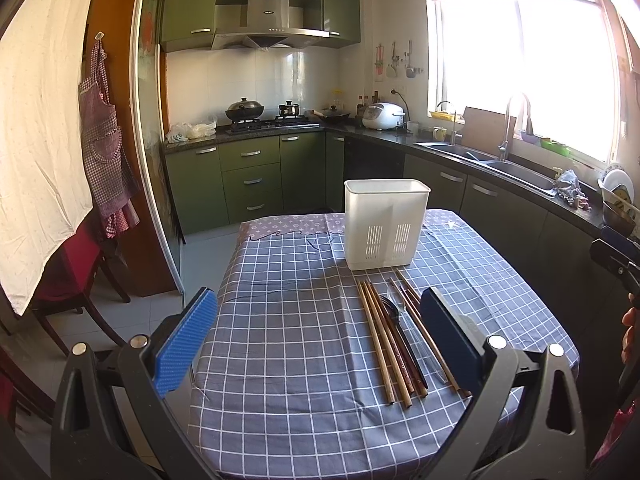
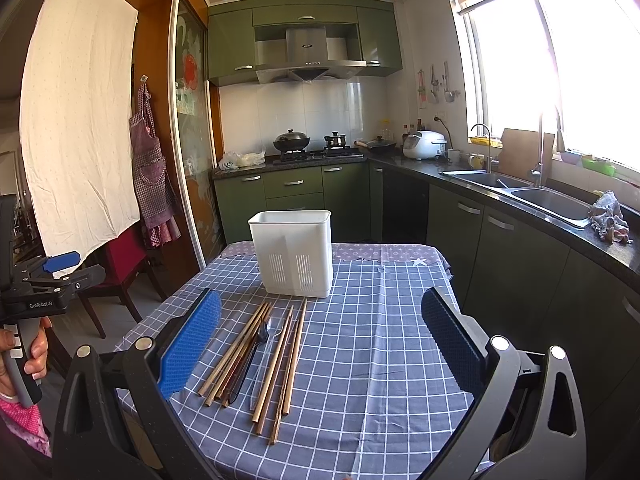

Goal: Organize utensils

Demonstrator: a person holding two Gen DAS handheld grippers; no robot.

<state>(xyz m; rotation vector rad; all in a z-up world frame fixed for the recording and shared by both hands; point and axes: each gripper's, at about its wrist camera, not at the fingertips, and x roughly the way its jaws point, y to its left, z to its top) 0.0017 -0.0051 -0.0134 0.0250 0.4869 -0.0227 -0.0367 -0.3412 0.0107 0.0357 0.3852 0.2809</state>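
Chopsticks and spoons lie bunched flat on checked cloth, just at 6 o'clock of upright white caddy. Left gripper fingers wide apart, empty, above cloth. Right gripper likewise spread, empty, utensils toward its left pad.

Counted on the table:
- White holder: one, centre of frame, with two slotted panels on its front.
- Chopsticks: about eight, lower centre, overlapping; exact figure not determinable.
- Dark spoon: one, among the chopsticks.
- Clear spoon: one, beside the dark one.

Tongs: two, namely left tongs and right tongs.

Noted in the background:
- Pans on the hob: three, upper centre.
- Rice cooker: one.
- Sink basins: two, at right.
- Apron: one, at left.
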